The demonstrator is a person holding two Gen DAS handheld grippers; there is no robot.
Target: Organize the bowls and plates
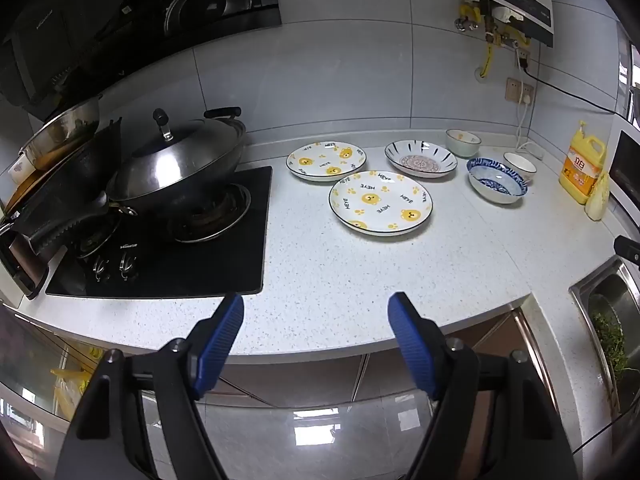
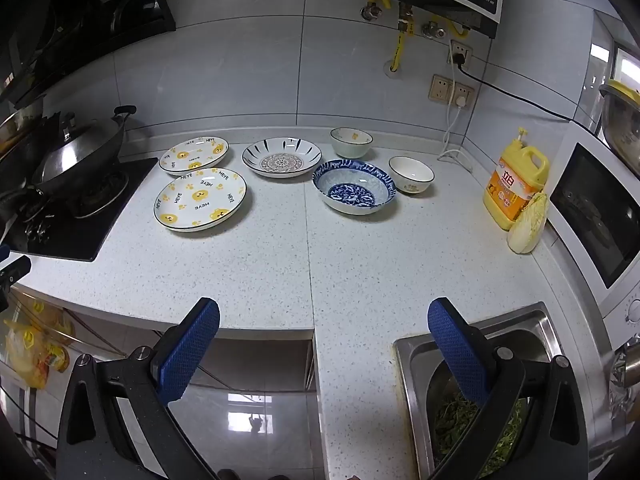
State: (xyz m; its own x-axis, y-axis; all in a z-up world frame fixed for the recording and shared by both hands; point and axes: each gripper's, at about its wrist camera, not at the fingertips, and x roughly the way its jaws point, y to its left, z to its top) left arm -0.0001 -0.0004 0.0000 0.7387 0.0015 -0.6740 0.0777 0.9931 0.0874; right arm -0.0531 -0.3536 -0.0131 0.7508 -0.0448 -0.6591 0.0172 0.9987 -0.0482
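The left gripper (image 1: 316, 312) hangs wide open and empty over the counter's (image 1: 360, 280) front edge; the right gripper (image 2: 324, 316) gapes just as wide, holding nothing, one finger over the sink (image 2: 532, 320) at the counter's front right corner; toward the back edge lie two bear plates (image 2: 200, 199) (image 2: 194, 153) near the stove (image 2: 72, 236), a patterned plate (image 2: 281, 157), a blue bowl (image 2: 354, 186), and two small white bowls (image 2: 411, 174) (image 2: 351, 142); a yellow bottle (image 2: 514, 184) stands at the right edge.
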